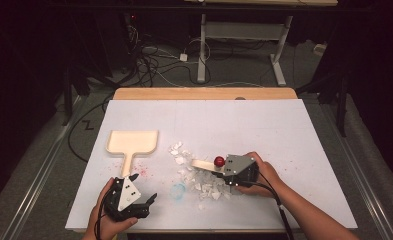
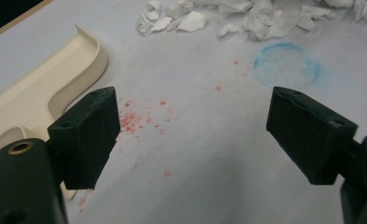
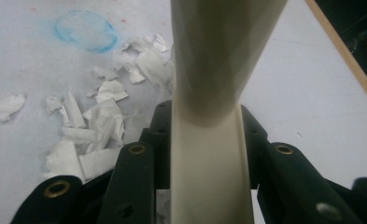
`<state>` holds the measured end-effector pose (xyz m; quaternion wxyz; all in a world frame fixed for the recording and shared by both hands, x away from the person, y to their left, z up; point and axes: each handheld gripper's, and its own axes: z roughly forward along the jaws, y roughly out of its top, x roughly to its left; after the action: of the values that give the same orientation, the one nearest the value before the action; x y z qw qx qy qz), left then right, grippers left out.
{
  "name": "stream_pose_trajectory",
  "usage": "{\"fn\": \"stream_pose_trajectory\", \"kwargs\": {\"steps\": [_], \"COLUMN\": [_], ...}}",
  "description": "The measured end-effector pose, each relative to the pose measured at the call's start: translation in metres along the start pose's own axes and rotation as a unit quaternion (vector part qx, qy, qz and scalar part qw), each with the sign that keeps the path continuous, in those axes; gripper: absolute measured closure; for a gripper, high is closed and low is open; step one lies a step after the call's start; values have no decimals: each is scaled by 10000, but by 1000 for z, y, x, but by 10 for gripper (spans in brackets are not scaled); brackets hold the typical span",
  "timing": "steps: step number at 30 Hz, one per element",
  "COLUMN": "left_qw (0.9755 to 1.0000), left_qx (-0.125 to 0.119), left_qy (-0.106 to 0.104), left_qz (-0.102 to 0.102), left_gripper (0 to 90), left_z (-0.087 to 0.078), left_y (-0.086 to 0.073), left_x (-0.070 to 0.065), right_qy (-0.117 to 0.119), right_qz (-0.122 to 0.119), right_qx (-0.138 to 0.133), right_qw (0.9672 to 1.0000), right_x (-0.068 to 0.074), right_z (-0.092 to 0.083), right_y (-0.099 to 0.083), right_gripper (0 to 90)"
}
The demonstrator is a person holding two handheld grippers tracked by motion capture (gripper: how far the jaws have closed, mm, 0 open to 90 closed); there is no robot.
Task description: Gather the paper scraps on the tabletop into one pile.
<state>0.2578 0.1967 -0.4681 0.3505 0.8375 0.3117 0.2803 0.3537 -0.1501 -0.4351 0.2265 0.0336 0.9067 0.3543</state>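
Observation:
A cream dustpan (image 1: 133, 141) lies flat at the table's left, handle toward me; its rim (image 2: 41, 88) runs along the left of the left gripper view. My left gripper (image 1: 136, 192) rests beside that handle's end, jaws open (image 2: 190, 135) over bare table. Torn white paper scraps (image 1: 199, 180) are heaped mid-table (image 2: 228, 18). My right gripper (image 1: 224, 170) sits at the heap's right edge, shut (image 3: 204, 126) on the handle of a cream tool (image 3: 209, 154) whose far end (image 1: 201, 164) reaches left over the scraps (image 3: 102, 116). A red ball (image 1: 219, 161) sits by that gripper's front.
A faint blue ring (image 1: 178, 190) marks the sheet in front of the scraps (image 2: 287, 64). Red specks (image 2: 137, 121) dot the table beside the dustpan handle. The white sheet (image 1: 284, 130) covers the table up to its wooden far edge (image 1: 204, 93); cables and a desk frame lie beyond.

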Motion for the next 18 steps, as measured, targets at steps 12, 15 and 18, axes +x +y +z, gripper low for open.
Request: {"fn": "stream_pose_trajectory", "kwargs": {"steps": [12, 15, 18], "left_qw": [10000, 10000, 10000], "left_qx": [-30, -44, -52], "left_qy": [-53, -62, -66], "left_qz": [-7, -32, -42], "left_gripper": [168, 168, 168], "left_z": [0, 0, 0], "left_y": [0, 0, -1], "left_x": [0, 1, 1], "right_qy": [-398, -520, -579], "right_qz": [453, 510, 521], "right_qx": [-325, -256, -193], "right_qw": [9976, 9970, 9968], "right_x": [-49, -63, -74], "right_z": [1, 16, 35], "right_y": [17, 25, 32], "right_gripper": [675, 675, 675]}}
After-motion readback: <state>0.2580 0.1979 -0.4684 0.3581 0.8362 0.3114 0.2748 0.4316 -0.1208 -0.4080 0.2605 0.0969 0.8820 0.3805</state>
